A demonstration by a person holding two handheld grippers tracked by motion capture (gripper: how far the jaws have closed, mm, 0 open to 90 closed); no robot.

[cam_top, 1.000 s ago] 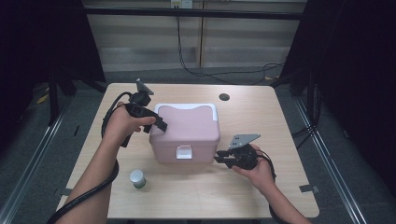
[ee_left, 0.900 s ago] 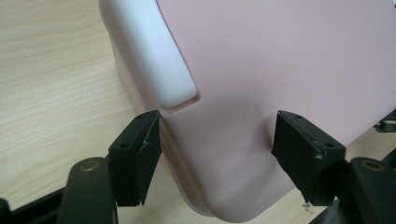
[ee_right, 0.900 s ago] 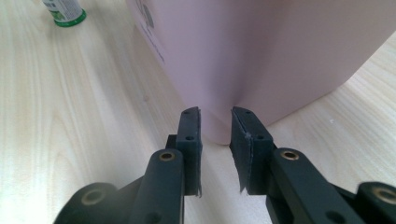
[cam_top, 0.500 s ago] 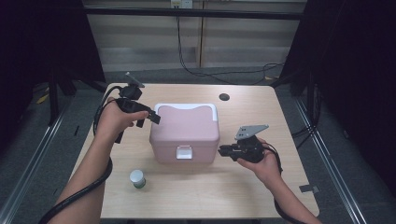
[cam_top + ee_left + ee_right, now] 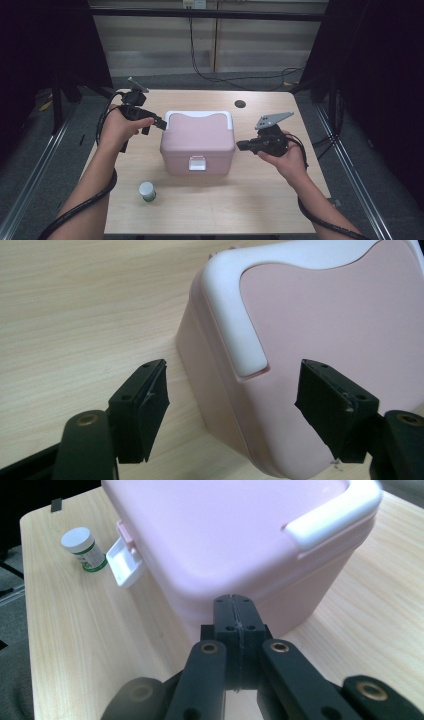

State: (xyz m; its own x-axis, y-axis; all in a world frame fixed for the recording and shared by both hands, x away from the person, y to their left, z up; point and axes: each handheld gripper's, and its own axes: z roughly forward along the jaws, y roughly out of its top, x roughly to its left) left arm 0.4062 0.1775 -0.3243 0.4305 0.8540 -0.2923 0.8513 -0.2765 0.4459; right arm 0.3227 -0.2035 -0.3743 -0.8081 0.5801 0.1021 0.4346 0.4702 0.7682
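The pink plastic box with white handle (image 5: 198,142) is being flanked. The left gripper (image 5: 240,405) is being held released above its corner; the right gripper (image 5: 235,615), just clenched on nothing, is being held beside it.

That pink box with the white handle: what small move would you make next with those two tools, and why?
Probably bring the left gripper down over the white handle and close on it. Its jaws stand open right at the pink box, whose front latch is flipped out; the right gripper, jaws shut, holds nothing.
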